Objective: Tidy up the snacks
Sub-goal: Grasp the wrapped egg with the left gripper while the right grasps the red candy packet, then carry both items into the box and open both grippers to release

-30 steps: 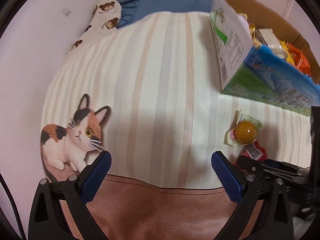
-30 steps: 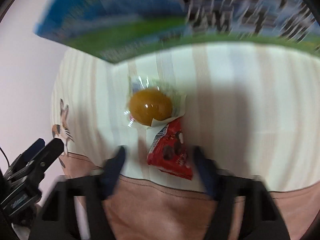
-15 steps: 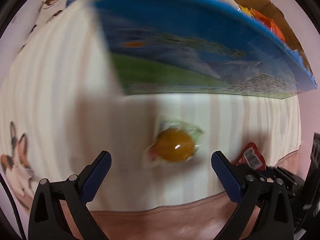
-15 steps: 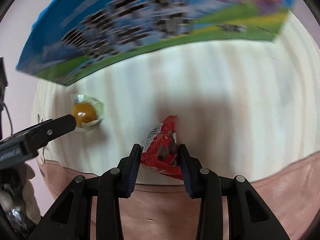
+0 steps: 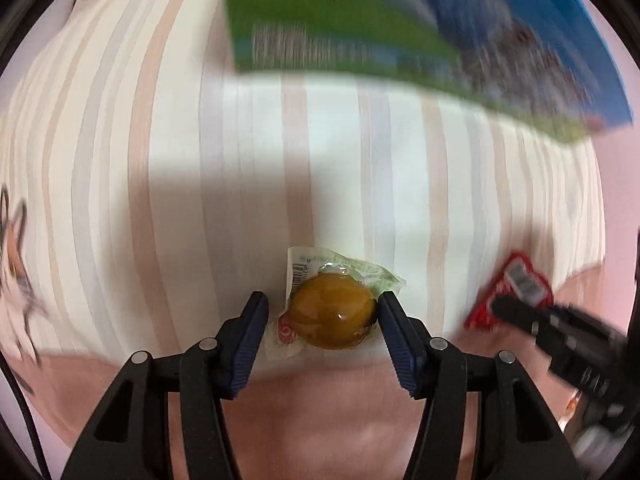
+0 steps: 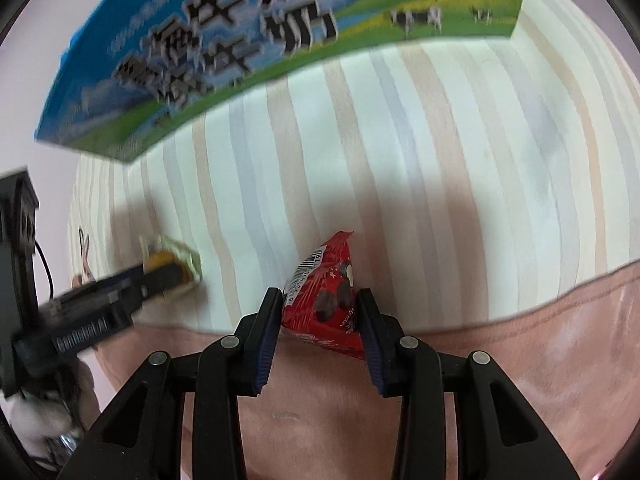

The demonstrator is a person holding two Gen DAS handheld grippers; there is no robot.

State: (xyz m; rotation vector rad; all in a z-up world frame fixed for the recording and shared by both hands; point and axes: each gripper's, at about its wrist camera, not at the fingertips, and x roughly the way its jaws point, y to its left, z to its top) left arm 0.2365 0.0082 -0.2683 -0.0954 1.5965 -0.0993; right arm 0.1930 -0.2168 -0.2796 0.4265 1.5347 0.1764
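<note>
An orange jelly cup [image 5: 332,316] in a clear and green wrapper lies on the striped cloth [image 5: 200,160]. My left gripper [image 5: 322,302] points down over it with the cup between its jaws, which are closing. Its right pad touches the dome, and a small gap shows at its left pad. A red chocolate snack packet [image 6: 320,280] stands between the pads of my right gripper [image 6: 318,300], which is shut on it. In the right wrist view the jelly cup [image 6: 176,256] sits at the left, partly behind a left gripper finger. The red packet [image 5: 516,292] also shows at the right of the left wrist view.
A blue and green milk carton box [image 6: 240,40] stands on the cloth just beyond both snacks and fills the top of both views [image 5: 360,20]. A pink-brown band [image 6: 520,360] borders the cloth's near edge. A cat print [image 5: 16,248] lies at the far left.
My left gripper swung right and down over the jelly cup and its wide jaws narrowed around it. My right gripper closed on the red packet and keeps hold.
</note>
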